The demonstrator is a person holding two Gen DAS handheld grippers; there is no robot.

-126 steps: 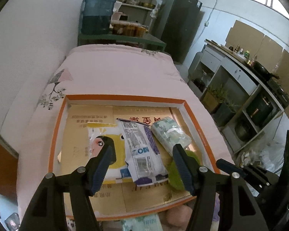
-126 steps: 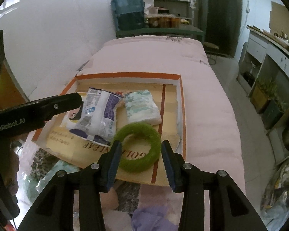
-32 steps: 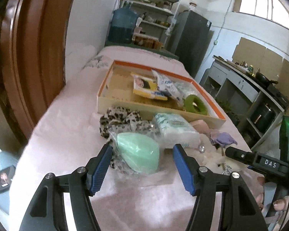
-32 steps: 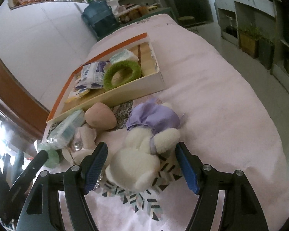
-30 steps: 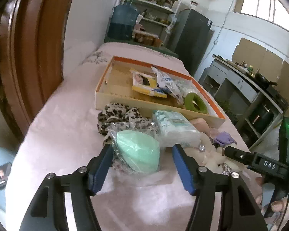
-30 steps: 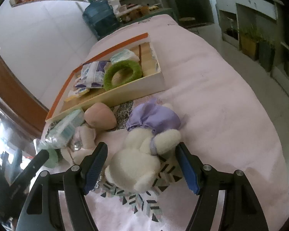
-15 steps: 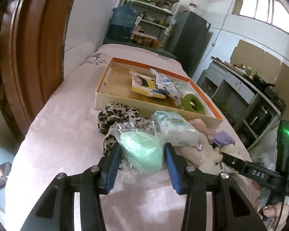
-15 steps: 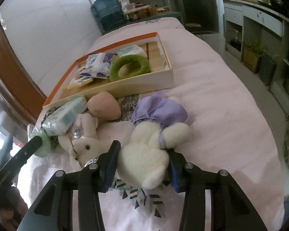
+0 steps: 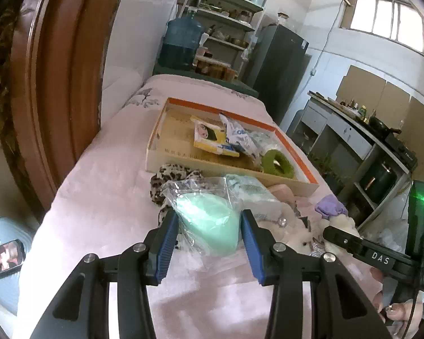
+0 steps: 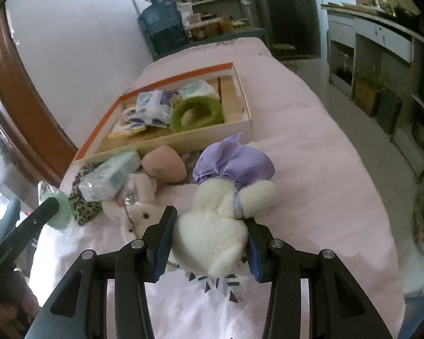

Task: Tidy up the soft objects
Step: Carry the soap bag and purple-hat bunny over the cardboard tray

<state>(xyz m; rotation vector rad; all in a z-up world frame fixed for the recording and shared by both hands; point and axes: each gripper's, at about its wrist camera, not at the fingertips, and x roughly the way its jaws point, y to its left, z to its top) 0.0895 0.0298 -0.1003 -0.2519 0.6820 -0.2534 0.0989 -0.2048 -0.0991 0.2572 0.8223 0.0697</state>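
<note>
My left gripper (image 9: 209, 227) is shut on a mint green sponge in a clear plastic bag (image 9: 207, 220) on the pink bedspread. My right gripper (image 10: 210, 234) is shut on a white plush toy with a purple cloth (image 10: 212, 226). An orange-rimmed cardboard tray (image 9: 157, 141) (image 10: 183, 138) lies beyond and holds a green ring (image 10: 196, 113), snack packets (image 9: 212, 137) and a tissue pack. Between tray and grippers lie a leopard-print cloth (image 9: 166, 175), a tissue pack (image 10: 110, 175), a pink sponge (image 10: 164, 163) and a second white plush toy (image 10: 135, 209).
A brown wooden headboard (image 9: 56, 84) rises at the left. A blue water jug (image 9: 182, 42) and shelves stand past the bed's far end. A kitchen counter (image 9: 367, 132) runs along the right. A phone (image 9: 5, 257) lies at lower left.
Both grippers have moved forward from the tray area to the loose pile and closed: the left on the bagged green sponge, the right on the white plush toy.
</note>
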